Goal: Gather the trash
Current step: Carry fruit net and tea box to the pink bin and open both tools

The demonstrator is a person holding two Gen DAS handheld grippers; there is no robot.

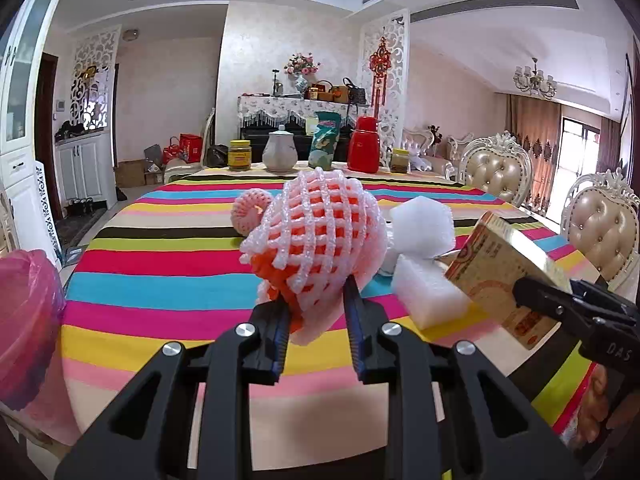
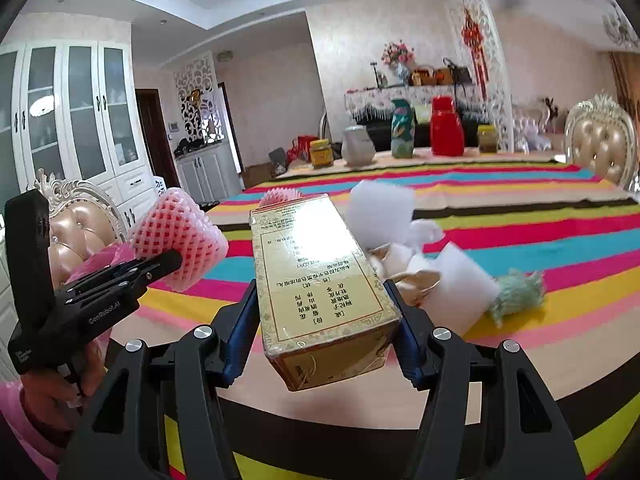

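A pink foam mesh fruit sleeve [image 1: 316, 236] is clamped between the narrowly set jaws of the left gripper [image 1: 316, 320] and held above the striped tablecloth [image 1: 160, 280]. A gold rectangular cardboard box [image 2: 320, 288] is gripped lengthwise by the right gripper [image 2: 324, 320]. White foam blocks [image 2: 460, 292] are seen just ahead, right of that claw.

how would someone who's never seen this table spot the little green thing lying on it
Start at the striped tablecloth, then find the pile of white foam blocks just right of the gold box held in the right gripper. The green tuft lies against the right side of the lowest block. It is the only pale green, frayed, fuzzy piece; its neighbours are smooth and white.
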